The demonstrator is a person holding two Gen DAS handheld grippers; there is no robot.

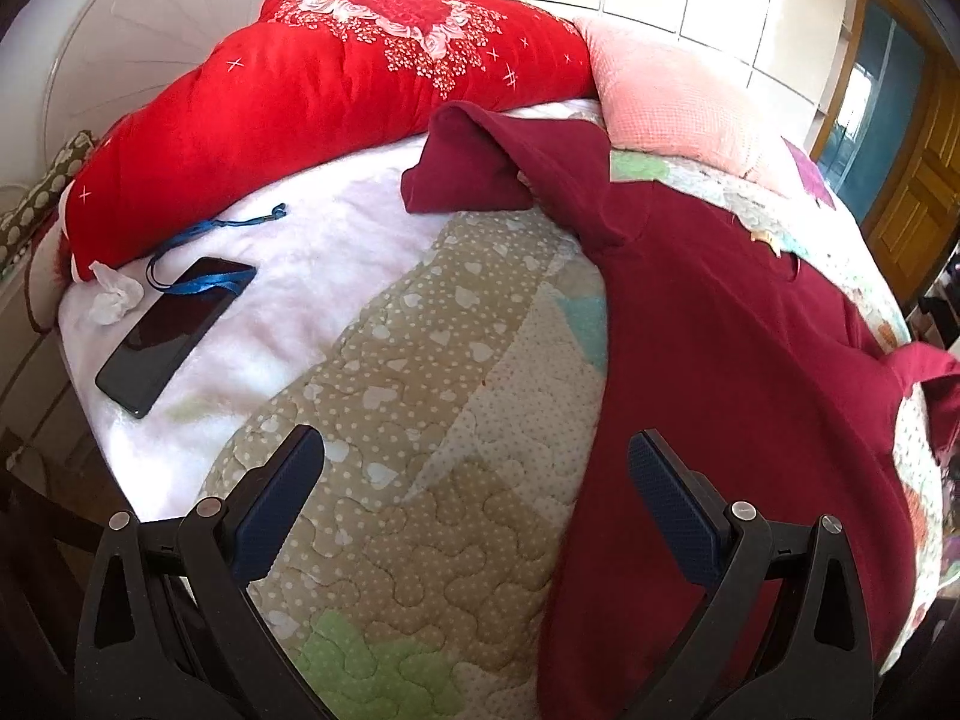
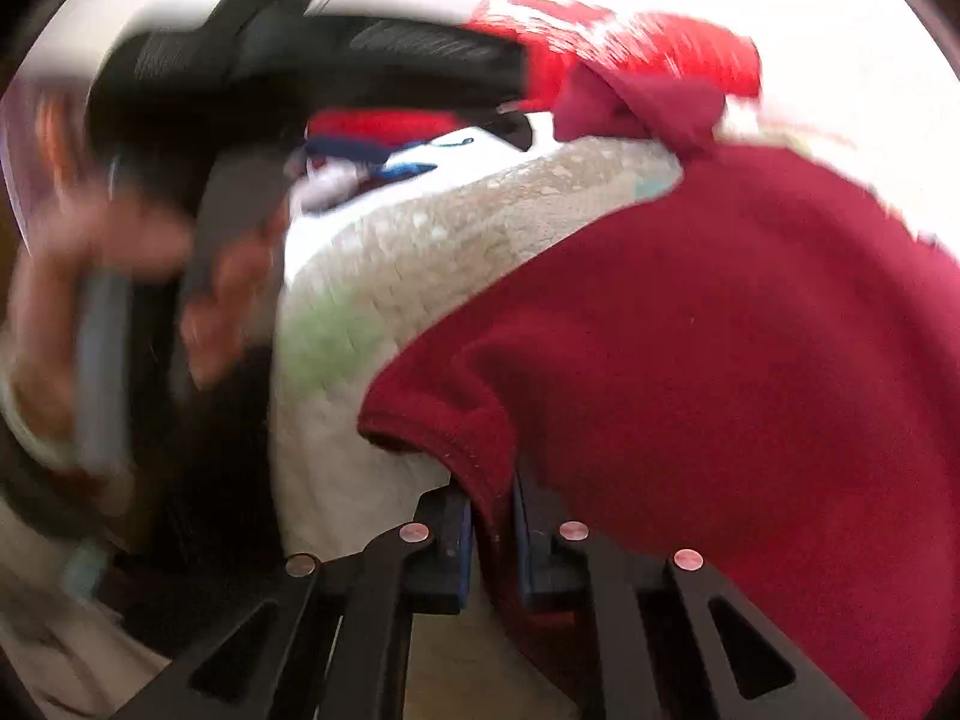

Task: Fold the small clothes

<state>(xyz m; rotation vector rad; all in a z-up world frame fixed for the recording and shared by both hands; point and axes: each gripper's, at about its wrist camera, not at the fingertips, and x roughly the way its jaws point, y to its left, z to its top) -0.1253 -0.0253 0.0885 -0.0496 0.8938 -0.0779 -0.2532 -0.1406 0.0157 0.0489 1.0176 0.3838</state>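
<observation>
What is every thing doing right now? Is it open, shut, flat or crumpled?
Left gripper: open, holding nothing, above the quilt.
Right gripper: shut on the shirt's edge.
Dark red shirt: spread on the bed, one sleeve folded over.
Phone: screen dark, lying flat.
Blue strap: loose, across the phone.
Tissue: crumpled.

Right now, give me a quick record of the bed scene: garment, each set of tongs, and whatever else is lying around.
garment: dark red shirt, spread on the quilt, one sleeve folded over
left tongs: open, above the quilt, holding nothing
right tongs: shut on the shirt's hem edge
phone: lies flat on the white blanket, blue lanyard across it
tissue: crumpled beside the phone
pillows: red floral one, pink one
</observation>
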